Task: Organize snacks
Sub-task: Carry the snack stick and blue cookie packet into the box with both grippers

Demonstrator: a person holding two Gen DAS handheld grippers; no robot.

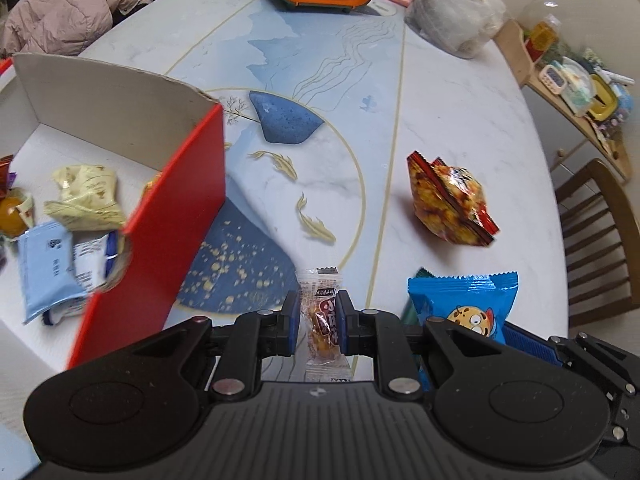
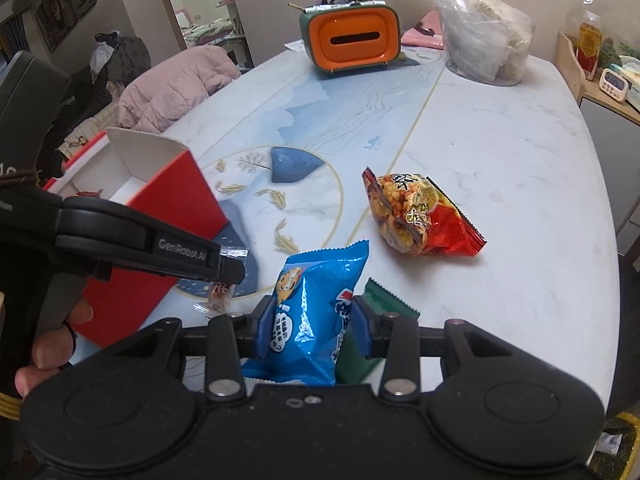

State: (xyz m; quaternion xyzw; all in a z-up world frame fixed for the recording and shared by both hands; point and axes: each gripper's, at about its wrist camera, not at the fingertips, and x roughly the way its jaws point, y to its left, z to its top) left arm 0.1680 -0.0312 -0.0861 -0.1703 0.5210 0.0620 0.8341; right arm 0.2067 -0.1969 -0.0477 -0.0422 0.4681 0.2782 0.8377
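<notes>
Gripping a small clear-wrapped candy (image 1: 323,316), the left gripper (image 1: 318,322) has its jaws clenched on the wrapper's middle, the sweet hanging clear of the bench (image 1: 460,128) just beside the red box (image 1: 176,216). The right gripper (image 2: 310,330) has its jaws closed on a blue cookie packet (image 2: 312,312), which also looks lifted; the right wrist view shows the left gripper (image 2: 224,270) with the candy (image 2: 220,292) near the box's (image 2: 176,200) red wall.

Inside the box several snacks already lie: a cream wrapper (image 1: 86,196), a pale blue packet (image 1: 46,270) and others at the far left that are too cut off to name. So part of the sorting looks done.

Left to do, as I judge it: both held items need carrying over the box wall and dropping in. A green packet (image 2: 360,344) lies just behind the blue one, partly hidden, and a red-and-yellow snack bag (image 2: 416,216) sits well apart on the marble. Those two are untouched. The orange tissue holder (image 2: 352,36) and the plastic bag (image 2: 484,32) at the far end seem no part of the job.
</notes>
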